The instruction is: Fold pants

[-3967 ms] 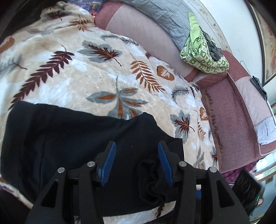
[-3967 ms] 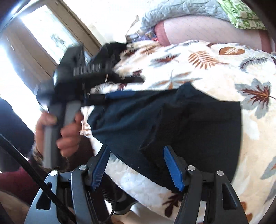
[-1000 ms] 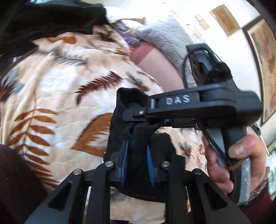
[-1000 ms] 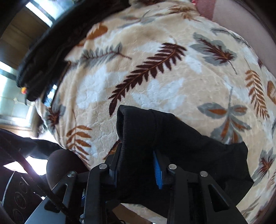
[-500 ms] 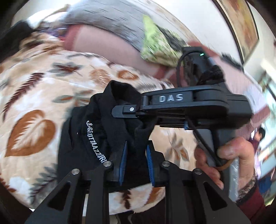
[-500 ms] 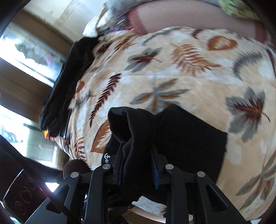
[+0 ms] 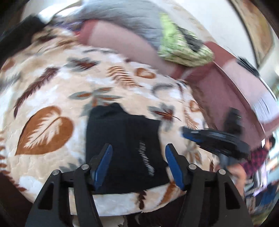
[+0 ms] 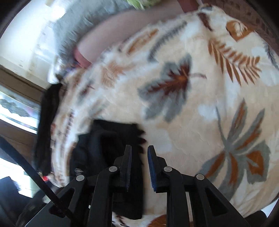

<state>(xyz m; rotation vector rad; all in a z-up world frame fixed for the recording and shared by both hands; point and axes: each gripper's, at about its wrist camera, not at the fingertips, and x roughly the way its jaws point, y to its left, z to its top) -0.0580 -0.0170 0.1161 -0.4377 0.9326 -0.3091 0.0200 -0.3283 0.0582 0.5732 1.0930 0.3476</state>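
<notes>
The black pants lie folded into a small rectangle on the leaf-patterned blanket, white lettering showing on top. My left gripper is open and empty, just above the near part of the fold. My right gripper has its jaws close together with a narrow gap and nothing between them. It hovers at the right edge of the pants, which lie to its left. It also shows blurred in the left wrist view, to the right of the pants.
A pink sofa back runs behind the blanket with a grey quilt and a green patterned cloth on it. A dark garment hangs at the blanket's left edge. A window is at left.
Both grippers held the pants' edge pinched a moment ago. Now both have let go, the pants lie flat and folded, and the right gripper has swung away to the right.
</notes>
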